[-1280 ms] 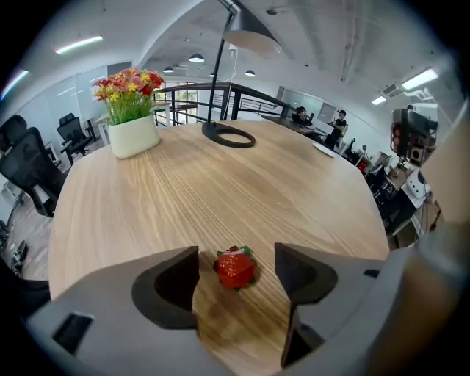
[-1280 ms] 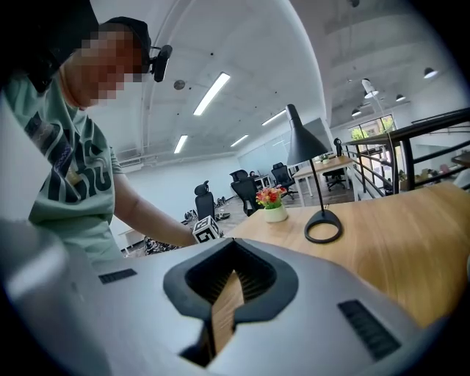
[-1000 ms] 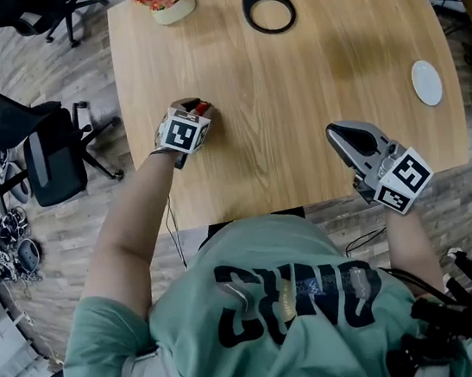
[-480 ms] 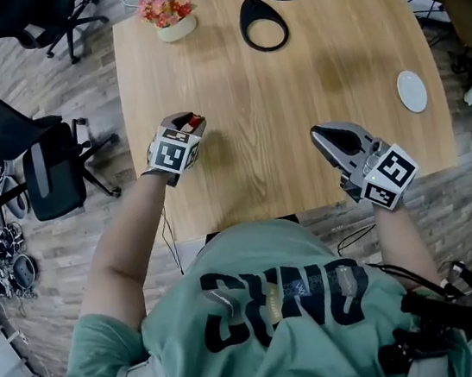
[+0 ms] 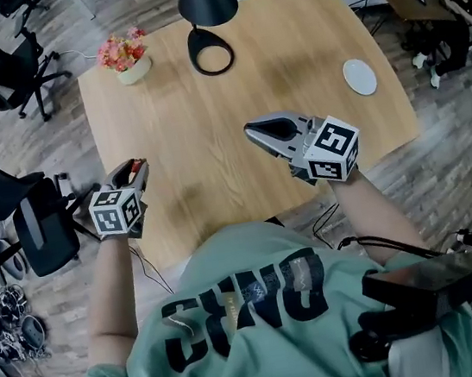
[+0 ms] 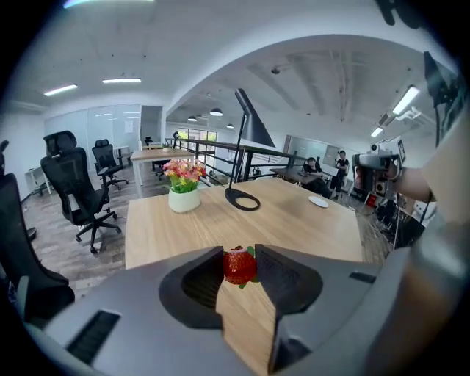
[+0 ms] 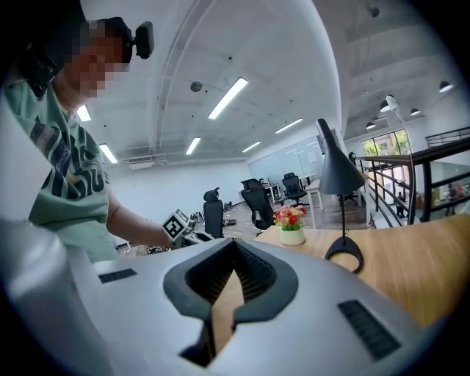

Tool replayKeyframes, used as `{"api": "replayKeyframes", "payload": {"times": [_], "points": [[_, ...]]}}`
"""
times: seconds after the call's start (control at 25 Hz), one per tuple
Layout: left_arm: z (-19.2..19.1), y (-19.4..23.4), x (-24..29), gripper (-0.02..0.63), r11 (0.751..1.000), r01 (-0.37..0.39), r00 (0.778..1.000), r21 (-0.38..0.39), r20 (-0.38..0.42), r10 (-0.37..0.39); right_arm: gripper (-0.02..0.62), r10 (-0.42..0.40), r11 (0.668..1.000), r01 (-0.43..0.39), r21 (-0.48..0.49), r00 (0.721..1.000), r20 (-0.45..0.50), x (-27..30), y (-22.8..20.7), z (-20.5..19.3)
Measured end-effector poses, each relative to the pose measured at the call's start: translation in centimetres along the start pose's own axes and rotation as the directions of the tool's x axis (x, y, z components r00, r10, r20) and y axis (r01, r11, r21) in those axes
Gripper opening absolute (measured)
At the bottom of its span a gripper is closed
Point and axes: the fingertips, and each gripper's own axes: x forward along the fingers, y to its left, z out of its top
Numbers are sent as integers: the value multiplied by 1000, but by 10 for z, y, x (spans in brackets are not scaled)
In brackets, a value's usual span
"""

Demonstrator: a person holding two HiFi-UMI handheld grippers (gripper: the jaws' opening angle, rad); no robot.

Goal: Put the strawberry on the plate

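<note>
A red strawberry (image 6: 239, 265) with green leaves is pinched between the jaws of my left gripper (image 6: 239, 258). In the head view the left gripper (image 5: 134, 166) hangs at the left front edge of the wooden table (image 5: 212, 143). The small white plate (image 5: 360, 77) lies near the table's far right edge, and in the left gripper view this plate (image 6: 318, 201) shows far off across the table. My right gripper (image 5: 249, 128) hovers over the front right part of the table with its jaws shut and empty. The right gripper (image 7: 214, 307) points toward the left one.
A black desk lamp (image 5: 212, 59) with a ring base stands at the table's far side. A white pot of flowers (image 5: 123, 55) sits at the far left corner. Black office chairs (image 5: 33, 229) stand on the floor to the left. More desks and gear lie to the right.
The head view has swung round. My left gripper, still holding the strawberry, has drawn back to the table's left front edge. The right gripper has moved further in over the table.
</note>
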Motion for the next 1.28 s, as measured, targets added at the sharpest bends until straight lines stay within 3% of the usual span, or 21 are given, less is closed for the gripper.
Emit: {"api": "replayKeyframes", "payload": {"times": [0.44, 1.04, 1.28], "points": [[52, 11, -106, 137, 999, -4, 976, -43, 218, 13, 6, 30, 999, -29, -45, 999, 20, 26, 33, 41], [84, 24, -215, 137, 997, -33, 903, -63, 425, 56, 6, 84, 987, -77, -140, 995, 50, 49, 77, 92], [84, 18, -250, 137, 998, -8, 872, -63, 488, 38, 6, 107, 982, -93, -167, 991, 82, 54, 99, 110]]}}
